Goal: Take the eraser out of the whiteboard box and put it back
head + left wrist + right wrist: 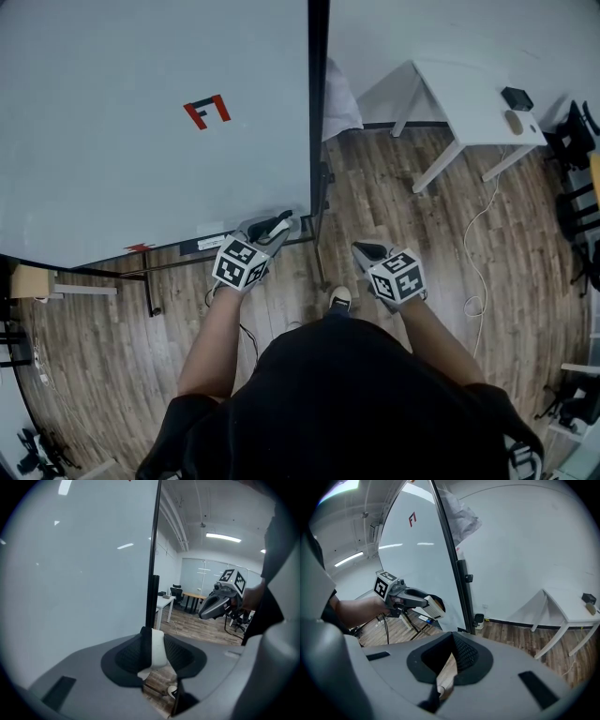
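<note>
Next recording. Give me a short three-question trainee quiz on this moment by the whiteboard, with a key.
1. Multiple choice: what sits between the jaws of the left gripper?
A) a marker
B) the eraser
C) nothing
2. True or false: the right gripper is touching the whiteboard.
3. Fill in: in the head view, the white table stands to the whiteboard's ____.
Key: 1 B; 2 false, it hangs over the wooden floor, apart from the board; 3 right.
</note>
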The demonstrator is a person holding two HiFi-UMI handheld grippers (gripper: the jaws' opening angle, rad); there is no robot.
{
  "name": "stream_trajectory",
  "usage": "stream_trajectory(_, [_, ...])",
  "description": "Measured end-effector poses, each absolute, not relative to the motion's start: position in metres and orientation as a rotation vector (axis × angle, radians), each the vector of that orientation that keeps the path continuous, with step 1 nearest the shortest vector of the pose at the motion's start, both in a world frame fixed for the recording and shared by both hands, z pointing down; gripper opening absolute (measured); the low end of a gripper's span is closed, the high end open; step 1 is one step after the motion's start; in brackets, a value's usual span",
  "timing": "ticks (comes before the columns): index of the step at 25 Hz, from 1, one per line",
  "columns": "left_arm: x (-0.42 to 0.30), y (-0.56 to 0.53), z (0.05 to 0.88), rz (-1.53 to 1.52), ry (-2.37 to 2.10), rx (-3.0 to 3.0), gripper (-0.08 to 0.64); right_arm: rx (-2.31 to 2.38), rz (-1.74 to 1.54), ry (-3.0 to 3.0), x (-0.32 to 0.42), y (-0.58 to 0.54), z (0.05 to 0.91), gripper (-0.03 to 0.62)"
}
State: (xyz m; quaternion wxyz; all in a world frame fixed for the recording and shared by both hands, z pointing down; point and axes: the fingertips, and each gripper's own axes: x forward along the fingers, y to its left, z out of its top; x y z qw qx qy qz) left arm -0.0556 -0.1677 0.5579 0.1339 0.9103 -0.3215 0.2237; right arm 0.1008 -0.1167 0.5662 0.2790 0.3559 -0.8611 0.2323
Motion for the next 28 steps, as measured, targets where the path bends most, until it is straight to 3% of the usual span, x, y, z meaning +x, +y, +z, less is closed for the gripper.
stream_trajectory(28, [-0.042, -0.195, 0.617, 0.704, -0.854, 2.557, 0.153, 0.938, 0.687, -2.251, 0.114, -0.141, 0.597, -0.006])
